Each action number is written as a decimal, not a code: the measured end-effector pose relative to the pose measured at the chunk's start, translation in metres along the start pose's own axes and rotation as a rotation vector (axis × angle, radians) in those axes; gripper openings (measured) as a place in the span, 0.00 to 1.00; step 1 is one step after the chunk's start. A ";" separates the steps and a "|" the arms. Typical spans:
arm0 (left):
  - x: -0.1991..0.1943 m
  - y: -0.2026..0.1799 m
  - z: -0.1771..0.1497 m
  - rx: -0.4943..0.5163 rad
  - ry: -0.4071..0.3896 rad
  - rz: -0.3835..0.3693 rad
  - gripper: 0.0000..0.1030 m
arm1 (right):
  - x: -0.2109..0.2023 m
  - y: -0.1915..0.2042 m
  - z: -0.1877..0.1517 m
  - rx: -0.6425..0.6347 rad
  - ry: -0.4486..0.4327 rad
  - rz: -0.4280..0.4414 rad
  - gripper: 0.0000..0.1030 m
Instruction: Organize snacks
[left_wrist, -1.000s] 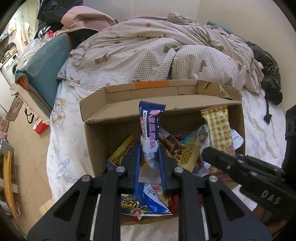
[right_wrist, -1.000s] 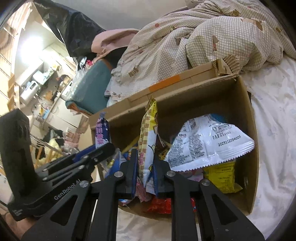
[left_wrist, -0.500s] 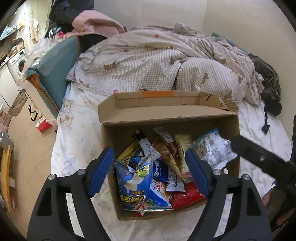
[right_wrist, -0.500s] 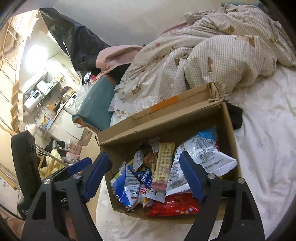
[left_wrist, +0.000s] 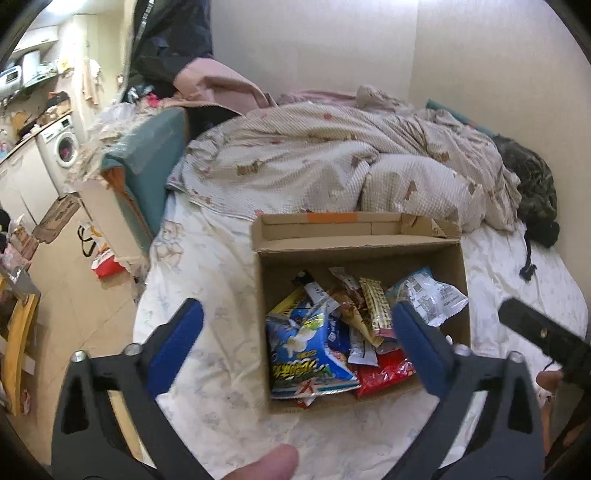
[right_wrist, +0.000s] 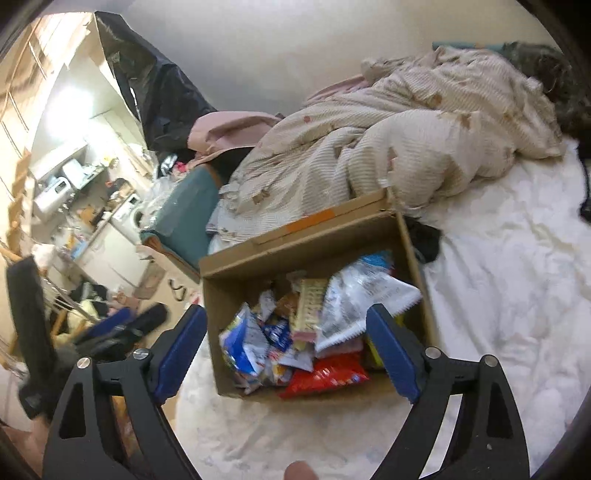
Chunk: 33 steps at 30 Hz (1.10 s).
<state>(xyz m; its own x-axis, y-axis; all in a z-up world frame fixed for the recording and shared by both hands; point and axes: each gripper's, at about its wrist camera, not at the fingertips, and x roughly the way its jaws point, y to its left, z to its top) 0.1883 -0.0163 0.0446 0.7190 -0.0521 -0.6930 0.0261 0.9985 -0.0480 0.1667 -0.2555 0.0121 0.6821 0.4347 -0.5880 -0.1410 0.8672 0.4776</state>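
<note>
Item: cardboard box, open-topped with its flaps folded outward, standing on a white bed sheet below a rumpled checked duvet. Contents: a loose heap of snack packets, among them a blue bag at the front left, a red packet at the front right, a yellow patterned bar lying across the middle, and a white printed pouch against the right wall. Left gripper: jaws opening, spread wide, nothing between the blue pads; the box is seen past them, lying toward the right finger, whose pad overlaps the box's right front corner in view. Right gripper: jaws opening, likewise wide and empty-handed; the box sits framed almost exactly between its two fingers, left pad just outside the left wall, right pad overlapping the right front corner. Neither gripper touches a packet. Hidden or unclear: lower layers of the heap, the box floor, and most packet lettering, which is too small or blurred to read. The right wrist view is motion-smeared, and there the left gripper appears only as a dark blur at the left. A fingertip is cut off by the lower edge.
</note>
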 end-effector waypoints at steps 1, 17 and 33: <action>-0.006 0.003 -0.003 -0.001 -0.012 0.001 0.99 | -0.006 0.002 -0.006 -0.003 -0.003 -0.022 0.88; -0.071 0.031 -0.081 -0.024 -0.108 0.051 1.00 | -0.063 0.025 -0.075 -0.105 -0.125 -0.234 1.00; -0.064 0.039 -0.118 -0.043 -0.085 0.065 1.00 | -0.053 0.043 -0.102 -0.211 -0.154 -0.316 1.00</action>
<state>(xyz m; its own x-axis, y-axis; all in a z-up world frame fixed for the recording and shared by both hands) 0.0615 0.0237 0.0020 0.7749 0.0161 -0.6319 -0.0507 0.9980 -0.0367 0.0516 -0.2163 -0.0029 0.8128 0.1115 -0.5718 -0.0403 0.9899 0.1358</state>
